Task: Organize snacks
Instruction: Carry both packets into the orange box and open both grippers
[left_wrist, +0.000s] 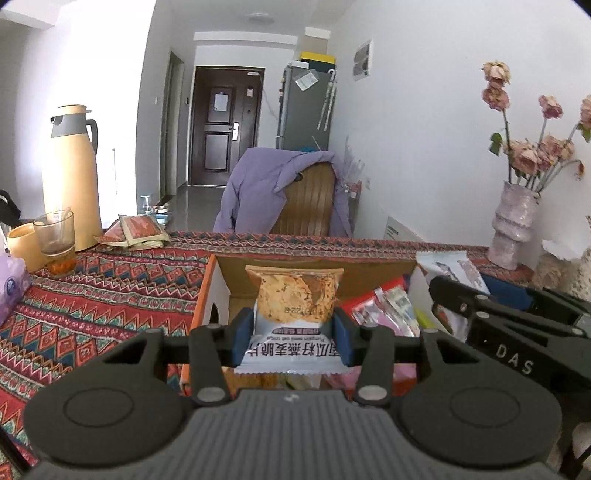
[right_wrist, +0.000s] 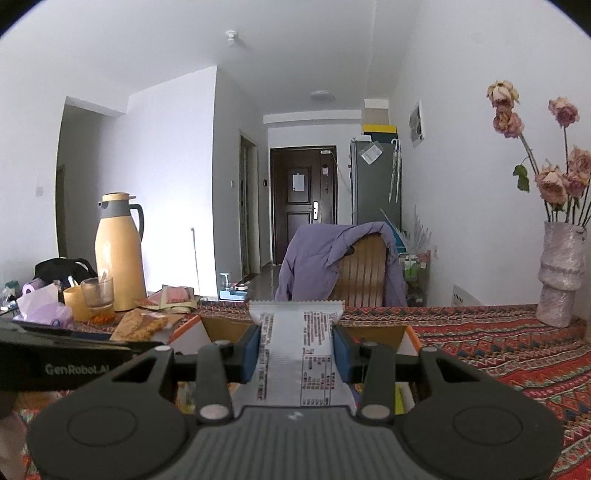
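My left gripper (left_wrist: 293, 334) is shut on an oat crisp packet (left_wrist: 294, 299), printed with a cookie, held over an open cardboard box (left_wrist: 214, 291) with orange edges. Red and white snack packets (left_wrist: 384, 306) lie inside the box at the right. My right gripper (right_wrist: 297, 352) is shut on a white snack packet (right_wrist: 297, 332), its printed back facing me, above the same box (right_wrist: 192, 332). The right gripper's body also shows in the left wrist view (left_wrist: 517, 332). The oat crisp packet also shows in the right wrist view (right_wrist: 138, 325).
The table has a red patterned cloth (left_wrist: 103, 295). A yellow thermos (left_wrist: 70, 177), a glass (left_wrist: 55, 236), a yellow cup and loose sachets (left_wrist: 136, 229) stand at the far left. A vase of dried roses (right_wrist: 561, 273) stands at the far right. A chair with a purple jacket (left_wrist: 280, 192) is behind the table.
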